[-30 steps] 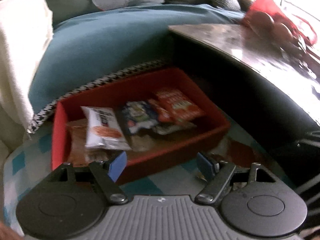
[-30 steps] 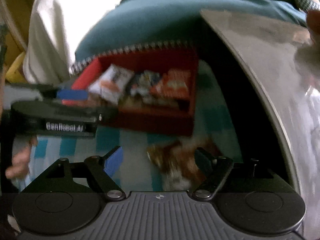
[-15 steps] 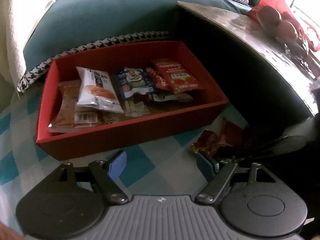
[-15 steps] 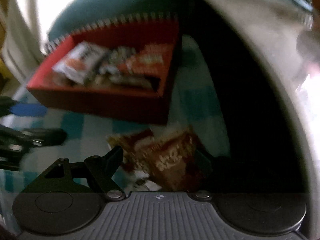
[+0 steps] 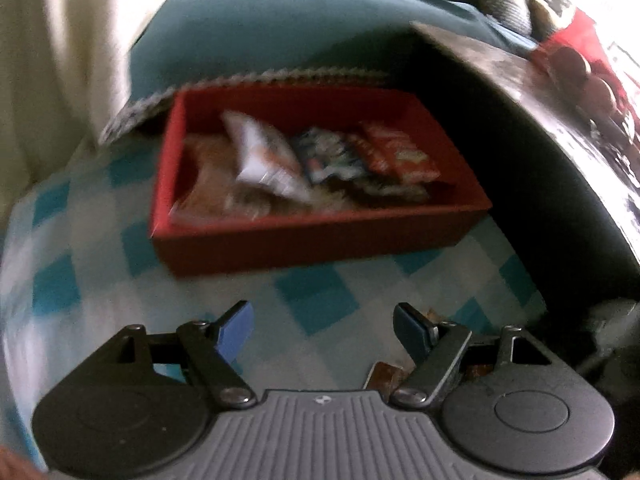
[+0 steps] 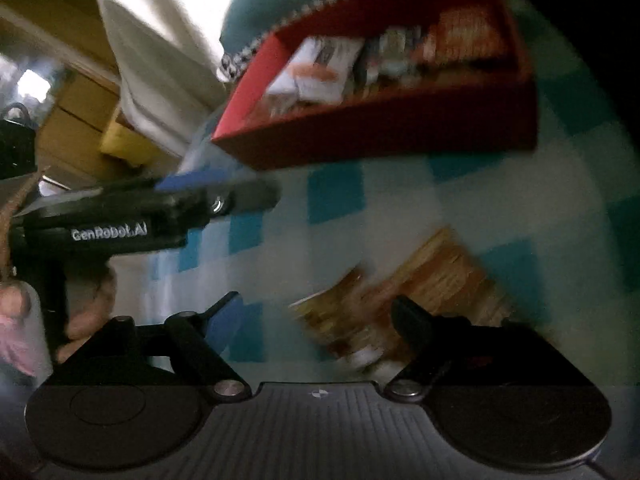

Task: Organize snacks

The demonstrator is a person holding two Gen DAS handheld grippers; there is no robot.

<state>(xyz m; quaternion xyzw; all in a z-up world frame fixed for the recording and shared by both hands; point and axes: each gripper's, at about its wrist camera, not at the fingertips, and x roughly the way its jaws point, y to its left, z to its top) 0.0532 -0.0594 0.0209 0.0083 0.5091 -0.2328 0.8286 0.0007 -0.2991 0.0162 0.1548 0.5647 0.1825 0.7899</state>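
A red box (image 5: 320, 236) on the checked cloth holds several snack packets: a white one (image 5: 260, 156), a blue one (image 5: 328, 156) and a red one (image 5: 400, 152). My left gripper (image 5: 322, 326) hovers open over the cloth in front of the box, holding nothing. The corner of a brown packet (image 5: 382, 376) shows beneath its right finger. In the right wrist view, this brown-orange packet (image 6: 432, 284) lies loose on the cloth. My right gripper (image 6: 318, 312) is low over it, jaws opening, and the packet lies partly between the fingers without the pads pressing it. The red box (image 6: 380, 136) is beyond.
A dark table (image 5: 540, 92) rises along the right, with a red bag (image 5: 580, 52) on top. A teal cushion (image 5: 260, 36) and a cream throw (image 5: 68, 60) lie behind the box. The left gripper (image 6: 240, 190) and a hand (image 6: 88, 320) cross the right wrist view's left side.
The left gripper drew back from the box and rolled, so the brown packet slid under its right finger. The right gripper tilted down towards the brown packet, and the box shifted to that view's upper right.
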